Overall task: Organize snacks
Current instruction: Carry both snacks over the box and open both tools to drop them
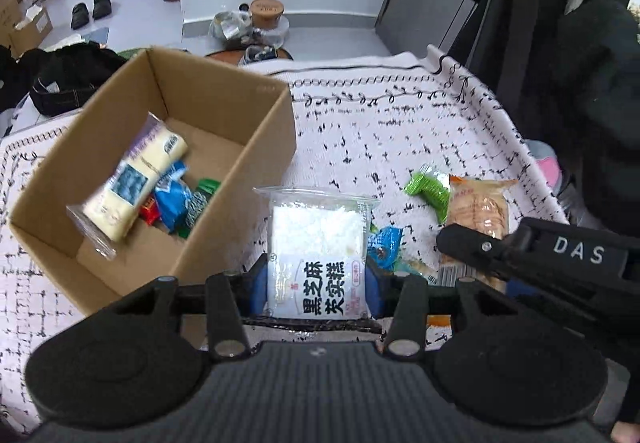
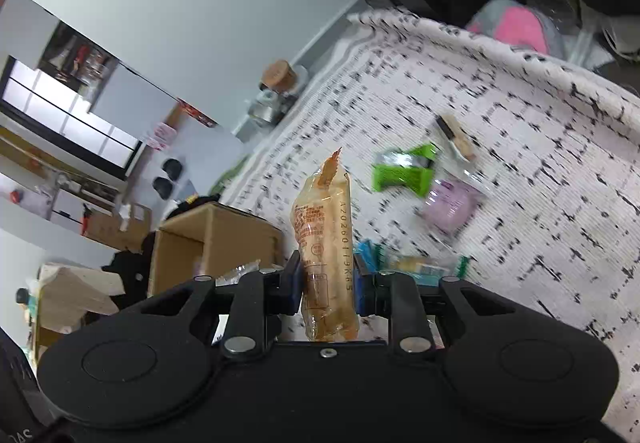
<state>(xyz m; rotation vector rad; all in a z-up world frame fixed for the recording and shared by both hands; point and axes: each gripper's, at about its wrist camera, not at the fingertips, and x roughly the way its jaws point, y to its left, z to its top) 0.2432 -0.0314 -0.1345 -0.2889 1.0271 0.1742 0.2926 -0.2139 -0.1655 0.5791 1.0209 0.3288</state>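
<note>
With several packets already in the cardboard box (image 1: pixel 168 179) at ten o'clock, the left gripper (image 1: pixel 316 283) pinches a white sesame-cake packet (image 1: pixel 318 255), the right gripper (image 2: pixel 326 279) clamps an orange packet (image 2: pixel 326 243), and a green packet (image 2: pixel 402 171) and others at one o'clock await boxing.

Motion blur smears the green wrapper (image 2: pixel 402 173) and purple packet (image 2: pixel 452 209); their print is unreadable. The cardboard box (image 2: pixel 218 239) is partly hidden behind the orange packet (image 2: pixel 326 243).

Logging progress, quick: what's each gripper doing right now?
Left gripper: shut on the white snack packet.
Right gripper: shut on the orange snack packet.
</note>
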